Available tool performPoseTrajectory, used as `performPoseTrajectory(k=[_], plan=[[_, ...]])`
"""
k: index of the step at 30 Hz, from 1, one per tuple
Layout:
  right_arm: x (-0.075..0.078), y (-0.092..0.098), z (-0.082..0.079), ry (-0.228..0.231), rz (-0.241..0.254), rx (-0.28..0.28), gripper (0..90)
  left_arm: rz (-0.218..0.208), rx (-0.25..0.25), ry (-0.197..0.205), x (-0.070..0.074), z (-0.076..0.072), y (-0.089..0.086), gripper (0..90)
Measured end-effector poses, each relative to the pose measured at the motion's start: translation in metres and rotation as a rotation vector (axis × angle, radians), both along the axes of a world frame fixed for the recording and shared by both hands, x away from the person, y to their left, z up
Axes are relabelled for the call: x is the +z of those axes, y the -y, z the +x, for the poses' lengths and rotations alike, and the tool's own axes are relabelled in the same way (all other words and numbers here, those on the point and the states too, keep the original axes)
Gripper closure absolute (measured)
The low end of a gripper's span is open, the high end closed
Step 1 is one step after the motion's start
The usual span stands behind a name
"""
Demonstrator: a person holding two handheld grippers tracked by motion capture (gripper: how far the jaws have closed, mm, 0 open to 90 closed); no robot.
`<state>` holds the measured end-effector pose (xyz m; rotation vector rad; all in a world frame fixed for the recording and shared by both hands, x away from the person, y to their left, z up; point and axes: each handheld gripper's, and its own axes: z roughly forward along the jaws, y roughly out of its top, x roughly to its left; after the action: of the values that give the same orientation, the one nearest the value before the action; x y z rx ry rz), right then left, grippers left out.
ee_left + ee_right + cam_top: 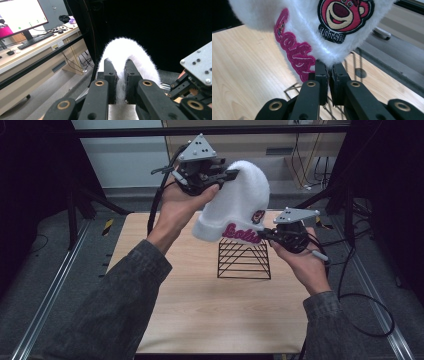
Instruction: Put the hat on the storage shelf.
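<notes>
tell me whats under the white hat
Under the white hat stands a black wire rack on the wooden table; the hat's brim covers the rack's top.

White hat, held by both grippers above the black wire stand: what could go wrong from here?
The right gripper pinches only the edge of the white hat's cuff, so the fluffy fabric may slip free. The left gripper clamps a thin fold near the crown. The hanging cuff could snag on the black wire stand as it comes down.

hat (235, 202) up over my bench (200, 310), above wire rack (244, 260) | left claw (227, 174) on its top | right claw (264, 234) on its brim, right of rack
</notes>
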<state>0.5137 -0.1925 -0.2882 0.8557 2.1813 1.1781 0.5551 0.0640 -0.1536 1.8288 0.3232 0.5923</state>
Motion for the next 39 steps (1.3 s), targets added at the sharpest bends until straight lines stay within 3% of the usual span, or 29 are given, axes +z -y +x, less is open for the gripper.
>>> performPoseTrajectory(k=[10,18,39], plan=[[-0.007,0.026,0.006,-0.008,-0.060,-0.063,85.5,0.005,-0.016,-0.035,-0.019,0.011,0.025,83.2],[-0.017,0.036,0.011,-0.023,-0.076,-0.089,85.6,0.018,-0.020,-0.054,-0.033,0.020,0.037,83.2],[-0.052,0.037,0.019,-0.095,-0.113,-0.098,85.6,0.075,-0.012,-0.098,-0.071,0.024,0.034,83.0]])
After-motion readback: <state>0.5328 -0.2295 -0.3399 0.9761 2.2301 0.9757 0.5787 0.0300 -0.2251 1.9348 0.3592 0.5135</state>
